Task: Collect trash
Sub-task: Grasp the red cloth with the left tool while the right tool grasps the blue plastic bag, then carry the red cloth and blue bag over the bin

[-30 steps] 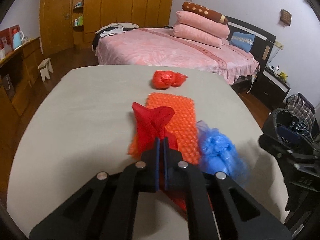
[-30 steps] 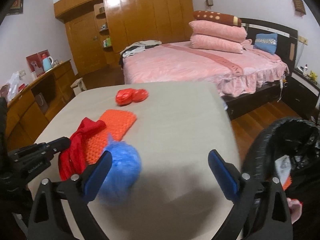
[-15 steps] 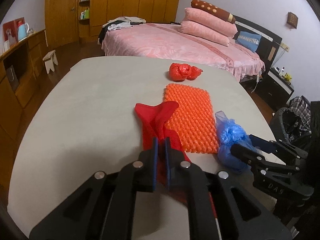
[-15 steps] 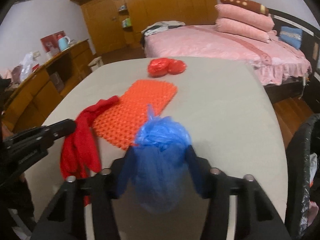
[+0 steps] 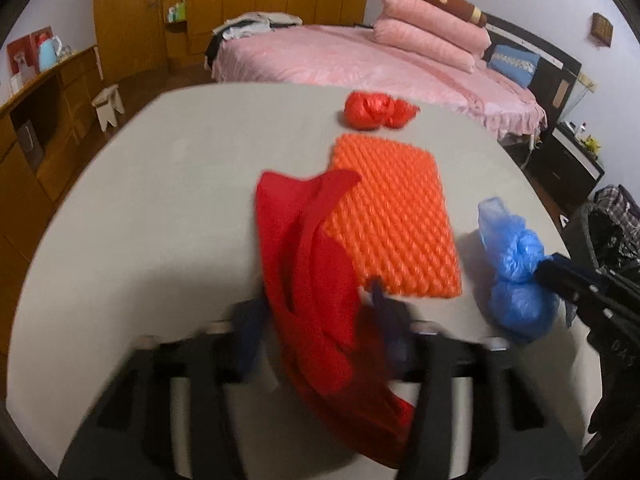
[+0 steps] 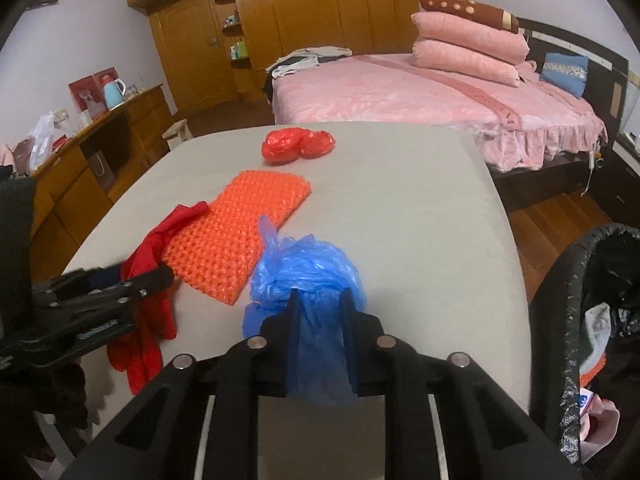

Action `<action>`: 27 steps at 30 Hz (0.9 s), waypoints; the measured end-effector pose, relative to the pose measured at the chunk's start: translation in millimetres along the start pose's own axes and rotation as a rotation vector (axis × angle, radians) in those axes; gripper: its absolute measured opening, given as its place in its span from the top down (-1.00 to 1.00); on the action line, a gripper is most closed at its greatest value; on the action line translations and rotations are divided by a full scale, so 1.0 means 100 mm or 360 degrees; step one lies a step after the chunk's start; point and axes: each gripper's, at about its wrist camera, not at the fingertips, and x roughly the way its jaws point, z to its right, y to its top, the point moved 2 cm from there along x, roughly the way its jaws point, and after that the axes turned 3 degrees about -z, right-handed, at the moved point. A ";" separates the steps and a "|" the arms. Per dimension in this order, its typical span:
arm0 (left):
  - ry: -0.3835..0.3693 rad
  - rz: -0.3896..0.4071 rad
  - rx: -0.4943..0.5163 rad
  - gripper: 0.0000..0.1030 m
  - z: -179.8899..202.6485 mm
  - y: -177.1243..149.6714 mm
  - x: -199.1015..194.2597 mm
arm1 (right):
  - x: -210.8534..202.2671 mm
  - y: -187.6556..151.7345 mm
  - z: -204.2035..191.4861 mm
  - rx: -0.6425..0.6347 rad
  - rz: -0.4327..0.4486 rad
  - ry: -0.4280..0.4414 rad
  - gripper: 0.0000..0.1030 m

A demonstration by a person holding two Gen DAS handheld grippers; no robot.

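Bedroom with pale walls (image 6: 88,36) and wood floor (image 6: 552,216). At twelve o'clock beyond the grey table (image 6: 420,208), a pink bed (image 6: 420,96) with stacked pillows (image 6: 468,48) against a dark headboard (image 6: 576,40); behind it, a wooden wardrobe (image 6: 304,12). At nine o'clock, a low wooden cabinet (image 6: 100,152) bearing a blue kettle (image 6: 114,94), with a small stool (image 5: 108,106) on the floor nearby.
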 end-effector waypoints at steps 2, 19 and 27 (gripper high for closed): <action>-0.0002 0.0008 -0.0014 0.72 -0.04 -0.02 0.00 | 0.00 0.00 0.01 0.0015 -0.0001 0.0027 0.38; -0.0013 0.0159 0.0012 0.86 -0.01 0.09 -0.40 | 0.15 0.01 -0.11 -0.0049 -0.0053 -0.0021 0.10; -0.0044 0.0236 0.0034 0.86 0.18 0.20 -0.58 | -0.20 0.15 0.03 0.0029 0.0088 -0.0011 0.18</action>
